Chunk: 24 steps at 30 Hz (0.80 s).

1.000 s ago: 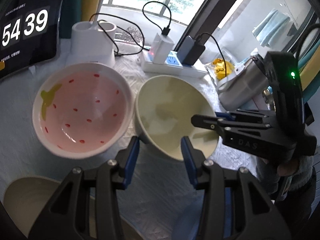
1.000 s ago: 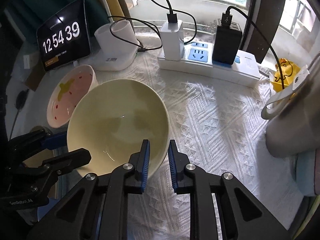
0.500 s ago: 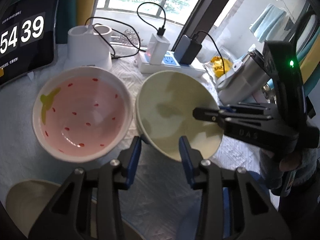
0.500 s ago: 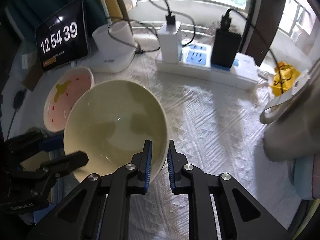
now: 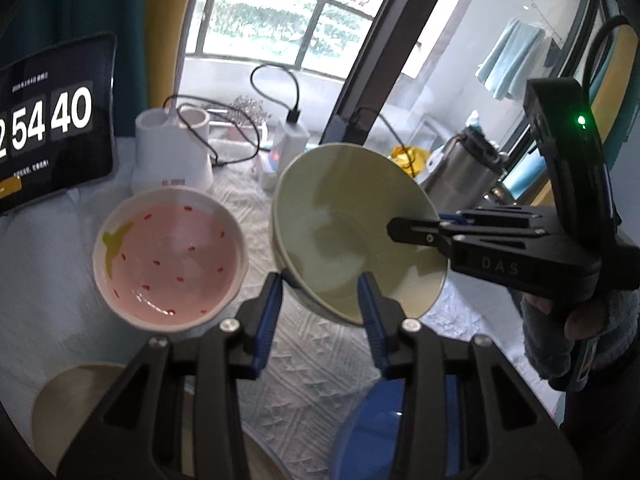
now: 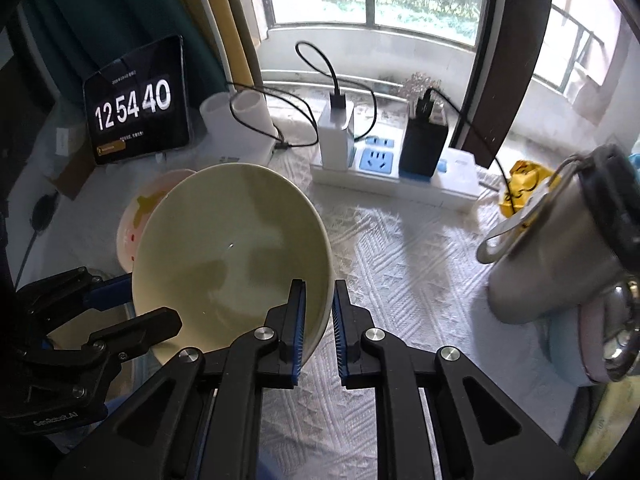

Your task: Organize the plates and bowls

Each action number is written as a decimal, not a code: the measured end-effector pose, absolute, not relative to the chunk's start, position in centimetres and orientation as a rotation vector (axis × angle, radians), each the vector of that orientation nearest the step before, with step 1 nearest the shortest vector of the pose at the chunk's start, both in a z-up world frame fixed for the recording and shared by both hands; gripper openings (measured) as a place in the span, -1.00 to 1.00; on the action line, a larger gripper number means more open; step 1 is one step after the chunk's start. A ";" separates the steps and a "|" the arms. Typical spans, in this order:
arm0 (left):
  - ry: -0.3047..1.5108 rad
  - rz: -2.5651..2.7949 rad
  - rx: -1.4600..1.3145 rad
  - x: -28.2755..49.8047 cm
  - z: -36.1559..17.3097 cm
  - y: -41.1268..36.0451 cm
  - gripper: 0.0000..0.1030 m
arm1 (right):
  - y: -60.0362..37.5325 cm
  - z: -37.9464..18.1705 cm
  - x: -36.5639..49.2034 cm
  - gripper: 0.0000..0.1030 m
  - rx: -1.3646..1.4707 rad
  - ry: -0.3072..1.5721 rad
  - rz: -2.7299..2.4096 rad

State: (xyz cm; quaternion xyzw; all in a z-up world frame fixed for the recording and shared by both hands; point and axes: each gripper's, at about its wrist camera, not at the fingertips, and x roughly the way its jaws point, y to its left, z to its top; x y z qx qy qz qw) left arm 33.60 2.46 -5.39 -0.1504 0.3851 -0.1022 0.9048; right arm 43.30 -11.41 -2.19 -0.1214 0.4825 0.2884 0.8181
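My right gripper (image 6: 318, 312) is shut on the rim of a cream bowl (image 6: 228, 256) and holds it tilted above the table; the same bowl shows in the left wrist view (image 5: 352, 232) with the right gripper (image 5: 404, 230) clamped on its right rim. My left gripper (image 5: 320, 304) is open and empty, its jaws just below the lifted bowl. A pink strawberry-pattern bowl (image 5: 168, 256) sits on the table to the left, partly hidden behind the cream bowl in the right wrist view (image 6: 138, 216). A cream plate (image 5: 68, 404) and a blue dish (image 5: 368, 436) lie under the left gripper.
A tablet clock (image 6: 138, 108), a white holder (image 5: 172, 152), a power strip (image 6: 396, 176) with chargers and cables stand at the back. A steel flask (image 6: 560, 248) and a yellow packet (image 6: 524, 180) are on the right. A white textured cloth (image 6: 420, 264) covers the table.
The right gripper has lifted the cream bowl off the table and tilted it up. The left gripper has risen a little and stays open.
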 end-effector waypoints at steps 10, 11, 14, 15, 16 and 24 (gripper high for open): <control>0.746 -0.231 -0.324 31.6 -3.0 2.6 -0.22 | -11.4 1.2 40.7 -0.72 -0.272 0.977 0.589; 0.743 -0.233 -0.325 31.3 -2.8 2.6 -0.22 | -11.5 1.3 40.5 -0.72 -0.272 0.975 0.588; 0.736 -0.237 -0.320 30.6 -2.3 2.4 -0.22 | -11.6 1.9 39.7 -0.72 -0.270 0.969 0.587; 0.733 -0.240 -0.319 30.3 -2.1 2.3 -0.22 | -11.6 2.0 39.5 -0.71 -0.271 0.969 0.587; 0.731 -0.243 -0.318 30.1 -2.0 2.4 -0.22 | -11.7 2.2 39.2 -0.71 -0.271 0.969 0.588; 0.709 -0.259 -0.306 28.2 -0.8 2.1 -0.22 | -12.4 3.6 37.1 -0.71 -0.268 0.950 0.585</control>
